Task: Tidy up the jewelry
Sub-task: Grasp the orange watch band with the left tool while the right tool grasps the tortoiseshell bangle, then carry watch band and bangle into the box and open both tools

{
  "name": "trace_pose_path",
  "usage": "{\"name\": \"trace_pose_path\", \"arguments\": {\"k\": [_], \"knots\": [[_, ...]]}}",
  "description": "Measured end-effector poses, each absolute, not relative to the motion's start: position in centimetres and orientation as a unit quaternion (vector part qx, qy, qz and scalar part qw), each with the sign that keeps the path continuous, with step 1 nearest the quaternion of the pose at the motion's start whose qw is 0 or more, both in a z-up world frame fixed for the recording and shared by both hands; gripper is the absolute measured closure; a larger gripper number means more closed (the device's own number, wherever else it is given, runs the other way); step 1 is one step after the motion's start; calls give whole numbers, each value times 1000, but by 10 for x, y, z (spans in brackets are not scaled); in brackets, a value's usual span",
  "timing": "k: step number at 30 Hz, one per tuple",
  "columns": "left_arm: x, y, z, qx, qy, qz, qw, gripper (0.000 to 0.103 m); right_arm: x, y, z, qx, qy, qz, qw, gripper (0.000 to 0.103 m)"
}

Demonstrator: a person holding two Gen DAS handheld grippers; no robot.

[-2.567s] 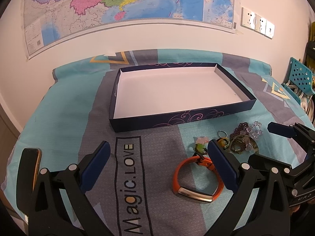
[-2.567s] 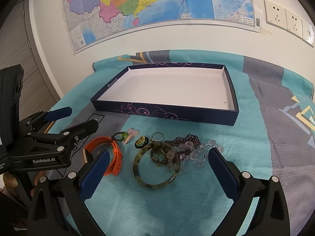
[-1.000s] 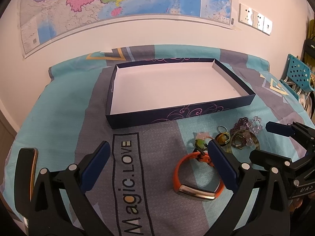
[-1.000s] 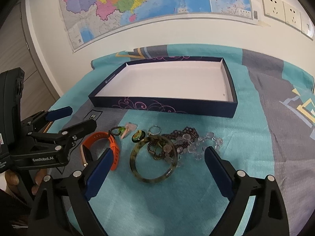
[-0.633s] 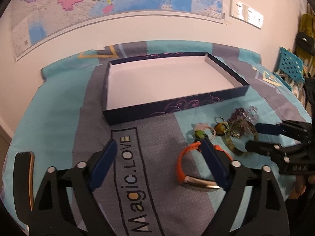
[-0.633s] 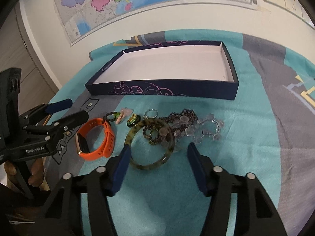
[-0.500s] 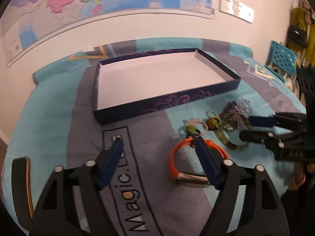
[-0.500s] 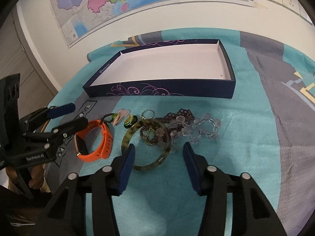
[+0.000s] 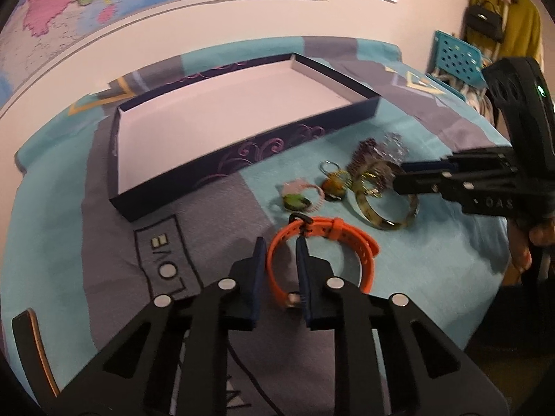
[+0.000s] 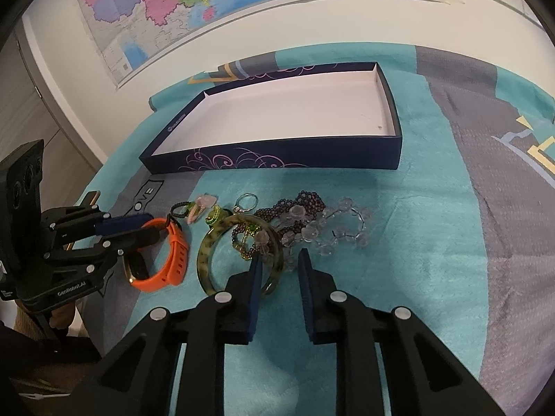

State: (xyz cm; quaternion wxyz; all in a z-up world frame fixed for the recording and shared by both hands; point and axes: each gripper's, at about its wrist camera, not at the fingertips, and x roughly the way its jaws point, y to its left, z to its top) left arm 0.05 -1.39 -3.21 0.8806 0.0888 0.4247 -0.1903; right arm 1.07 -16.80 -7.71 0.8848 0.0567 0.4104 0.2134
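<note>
A: Left claw (image 9: 280, 254)?
B: Jaws were wide apart a moment ago, now narrowed to a small gap straddling the near-left side of the orange wristband (image 9: 350, 239). One finger (image 9: 257, 260) is outside the loop, the other inside. Can't tell if the pads touch the strap yet, so not a firm grip.

A: Right claw (image 10: 280, 263)?
B: Same change: wide 2.6 s back, now nearly closed around the right rim of the mottled green bangle (image 10: 208, 246). Left finger (image 10: 256, 277) sits inside the ring, the right one outside. A gap shows; contact unclear.

A: Where's the jewelry?
B: All on the worktop cloth (image 10: 433, 242), near side of the box (image 10: 277, 161). Left to right in the right wrist view: wristband, small charm pieces (image 10: 197, 209), a keyring (image 10: 247, 201), bangle, dark bead strand (image 10: 301, 204), clear bead bracelet (image 10: 343, 232). The bead strand partly lies inside the bangle.

A: Box?
B: Shallow, dark blue, white inside, holds nothing. It hasn't moved.

A: Anything else changed?
B: Both cameras have come lower and closer to the pieces; the left wrist view has swung right, so the right claw and a hand (image 9: 530, 242) show at its right edge. The jewelry hasn't shifted.
</note>
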Motion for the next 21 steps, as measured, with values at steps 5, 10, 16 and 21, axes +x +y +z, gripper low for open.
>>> {"name": "trace_pose_path", "arguments": {"k": [5, 10, 16, 21], "knots": [[-7, -16, -33, 94, 431, -211, 872, 89, 9, -167, -77, 47, 418, 221, 880, 82], [-2, -22, -37, 98, 437, -215, 868, 91, 8, -166, -77, 39, 416, 218, 882, 90], [-6, -20, -32, 89, 428, -201, 877, 97, 8, -171, -76, 47, 413, 221, 882, 98], [-7, -11, -23, 62, 422, -200, 882, 97, 8, -171, -65, 49, 399, 231, 886, 98]]}}
